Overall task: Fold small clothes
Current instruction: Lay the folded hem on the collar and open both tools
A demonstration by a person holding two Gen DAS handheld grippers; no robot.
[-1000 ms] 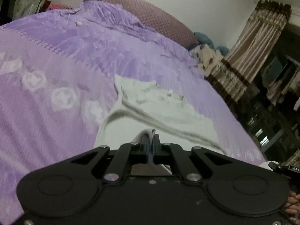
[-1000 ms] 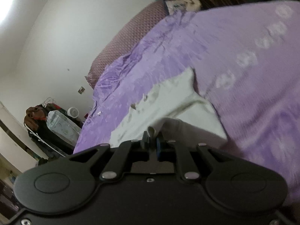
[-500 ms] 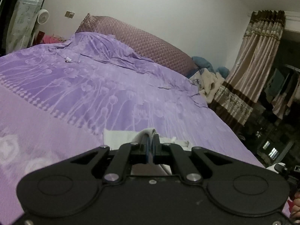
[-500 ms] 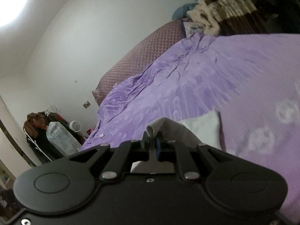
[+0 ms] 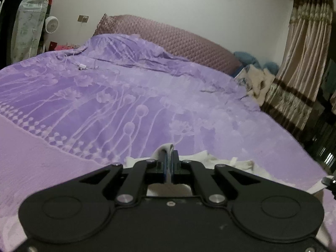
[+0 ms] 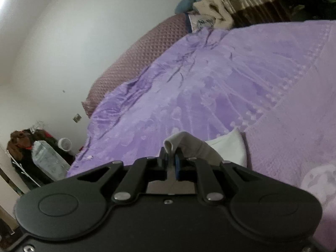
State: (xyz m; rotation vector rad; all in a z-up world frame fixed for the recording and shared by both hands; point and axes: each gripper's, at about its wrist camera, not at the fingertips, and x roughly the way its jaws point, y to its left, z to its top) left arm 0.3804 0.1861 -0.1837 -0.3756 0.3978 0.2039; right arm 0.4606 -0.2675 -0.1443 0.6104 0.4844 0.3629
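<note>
Left wrist: left claw (image 5: 169, 163) clamped on white garment (image 5: 212, 159) | right claw (image 6: 171, 160) pinched its edge too | mid-fold over bed (image 5: 105, 105) | next: lay the edge down ahead, matching corners

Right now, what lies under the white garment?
The purple bedspread shows around the white garment. Both claws, left and right, pinch its edge; anything beneath it is covered.
</note>
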